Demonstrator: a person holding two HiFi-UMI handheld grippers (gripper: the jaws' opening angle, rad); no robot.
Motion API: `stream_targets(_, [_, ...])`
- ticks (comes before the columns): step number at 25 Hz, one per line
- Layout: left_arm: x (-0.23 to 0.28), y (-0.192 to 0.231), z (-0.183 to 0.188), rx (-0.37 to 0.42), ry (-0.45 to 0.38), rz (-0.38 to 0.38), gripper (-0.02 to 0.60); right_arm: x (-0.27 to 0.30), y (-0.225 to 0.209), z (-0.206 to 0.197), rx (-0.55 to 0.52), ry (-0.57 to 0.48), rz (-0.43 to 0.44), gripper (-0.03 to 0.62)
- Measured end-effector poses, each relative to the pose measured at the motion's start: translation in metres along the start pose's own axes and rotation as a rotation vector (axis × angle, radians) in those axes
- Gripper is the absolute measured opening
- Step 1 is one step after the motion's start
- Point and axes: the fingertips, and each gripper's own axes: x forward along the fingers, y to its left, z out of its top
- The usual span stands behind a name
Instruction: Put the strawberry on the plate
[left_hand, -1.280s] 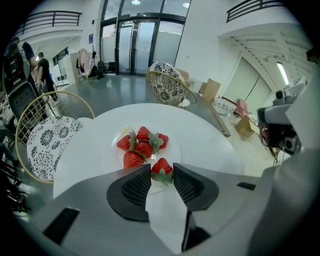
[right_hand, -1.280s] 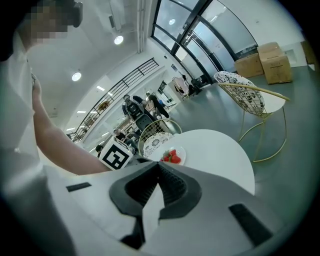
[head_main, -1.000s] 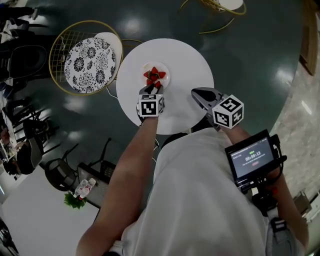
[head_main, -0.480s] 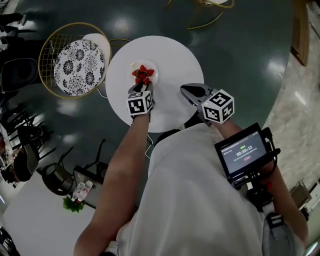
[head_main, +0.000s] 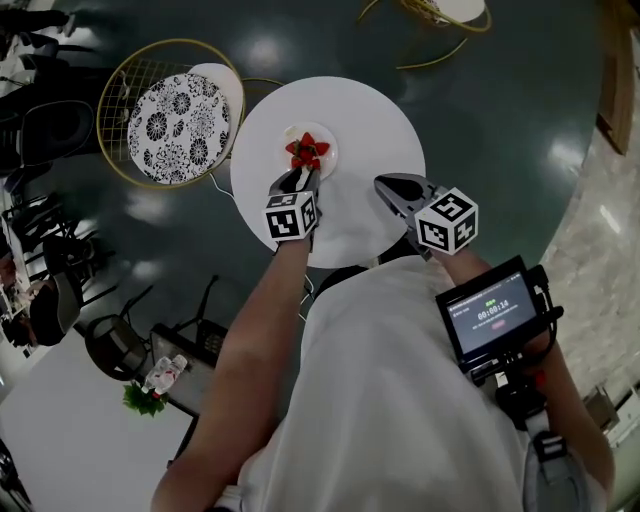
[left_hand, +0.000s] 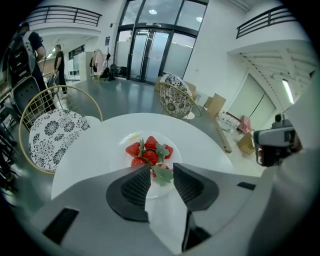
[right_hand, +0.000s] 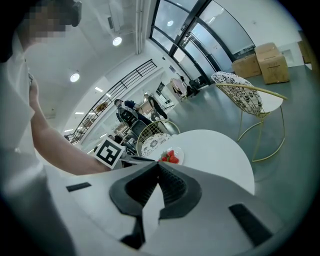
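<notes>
A small white plate (head_main: 331, 159) with several red strawberries (head_main: 308, 150) sits on the round white table (head_main: 372, 128). My left gripper (head_main: 302, 178) is at the plate's near rim. In the left gripper view its jaws (left_hand: 161, 168) stand a narrow gap apart, closed on a strawberry (left_hand: 161, 173) with green leaves, just over the near part of the plate (left_hand: 120, 156). The other strawberries (left_hand: 150, 150) lie beyond it. My right gripper (head_main: 386, 186) hovers over the table's near right side, shut (right_hand: 157, 166) with nothing in it, and sees the plate (right_hand: 180, 159) from the side.
A gold wire chair with a black-and-white patterned cushion (head_main: 176, 116) stands left of the table. A second such chair (left_hand: 176, 95) is beyond the table. A small monitor (head_main: 495, 312) is strapped at the person's right forearm. Dark glossy floor surrounds the table.
The head view has shifted a little. The left gripper stays at the plate's near rim and the right gripper holds over the table's near right side.
</notes>
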Motion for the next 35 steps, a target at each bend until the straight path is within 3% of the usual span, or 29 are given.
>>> stream_targets(8, [-0.033, -0.005, 0.005, -0.058, -0.096, -0.021, 0.137, -0.001, -0.010, 0.011, -0.049, -0.022, -0.035, 0.006])
stream_targets(12, [-0.053, -0.004, 0.012, -0.086, -0.167, -0.018, 0.039, -0.001, -0.009, 0.026, -0.070, -0.036, -0.035, 0.006])
stream_targets(16, [-0.110, 0.001, -0.016, -0.090, -0.266, -0.076, 0.010, -0.007, 0.038, 0.011, -0.088, -0.077, -0.044, 0.006])
stream_targets(20, [-0.125, 0.008, -0.011, -0.085, -0.318, -0.058, 0.008, -0.003, 0.037, 0.021, -0.129, -0.081, -0.013, 0.006])
stream_targets(22, [-0.155, 0.009, -0.026, -0.076, -0.347, -0.070, 0.008, -0.013, 0.065, 0.011, -0.150, -0.095, -0.019, 0.006])
stream_targets(26, [-0.219, 0.005, -0.066, -0.051, -0.411, -0.132, 0.006, -0.034, 0.134, -0.014, -0.196, -0.131, -0.036, 0.006])
stream_targets(30, [-0.245, -0.013, -0.079, -0.044, -0.478, -0.261, 0.006, -0.044, 0.160, -0.020, -0.224, -0.166, -0.045, 0.006])
stream_targets(35, [-0.266, -0.025, -0.101, -0.018, -0.484, -0.300, 0.006, -0.059, 0.184, -0.042, -0.222, -0.194, -0.066, 0.006])
